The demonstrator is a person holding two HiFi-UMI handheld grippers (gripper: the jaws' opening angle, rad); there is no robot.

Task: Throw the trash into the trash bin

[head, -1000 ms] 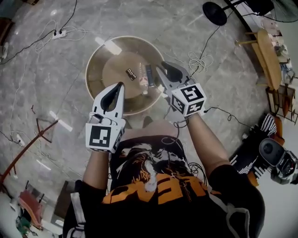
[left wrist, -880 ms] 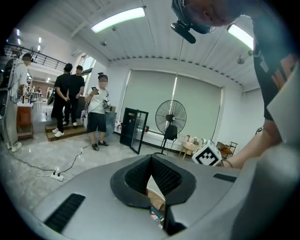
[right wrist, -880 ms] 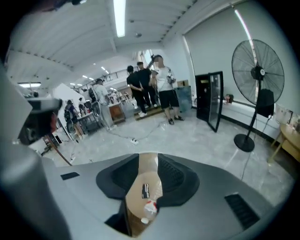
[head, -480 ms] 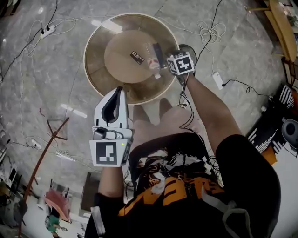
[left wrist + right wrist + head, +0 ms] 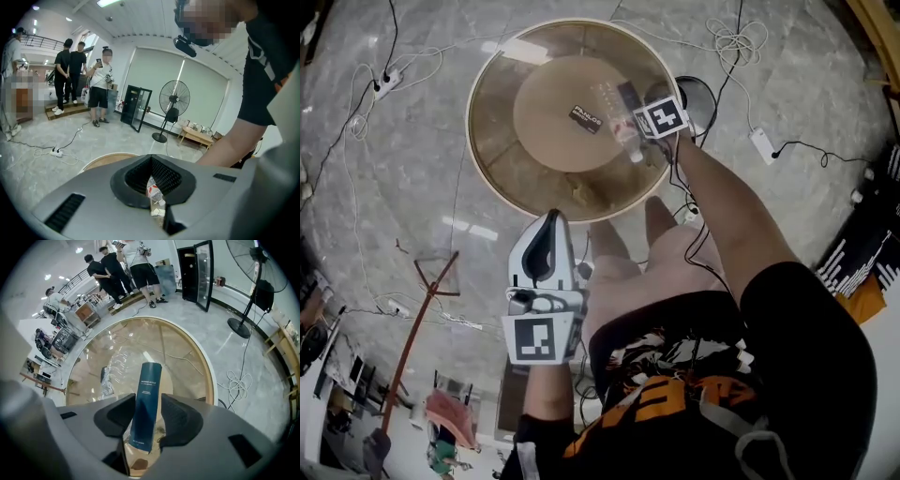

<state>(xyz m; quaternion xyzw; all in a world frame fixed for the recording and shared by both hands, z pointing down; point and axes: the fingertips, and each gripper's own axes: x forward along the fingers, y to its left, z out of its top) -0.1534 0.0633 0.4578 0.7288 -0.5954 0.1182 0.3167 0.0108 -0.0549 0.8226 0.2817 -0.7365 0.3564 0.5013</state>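
Both grippers sit lower than a second ago. The right gripper [image 5: 149,405] has gone from in front of the person's chest down to the round, amber-tinted glass tabletop with a pale rim [image 5: 511,161], and now points steeply downward. The left gripper [image 5: 550,225] has sunk a little and hangs off the table's near edge, over the grey marble floor [image 5: 412,187].

The right gripper's jaws have just been opening and now stand apart. A long dark blue cardboard box [image 5: 147,394] lies on the glass between them. A slim gap shows at one side of the box, so the pads are not clamping it.

Close beside the box on the glass lies a crumpled clear plastic bottle [image 5: 626,137]. A small flat black packet with white lettering [image 5: 586,117] sits nearer the table's centre.

The left gripper is clenched on a crumpled scrap of white wrapper with red print [image 5: 153,190], pinched in the notch between its closed jaws.

White cables and a power strip [image 5: 384,82] trail across the floor around the table. In the left gripper view, a black standing fan [image 5: 173,101] stands beyond the table, and several people stand at the far left.
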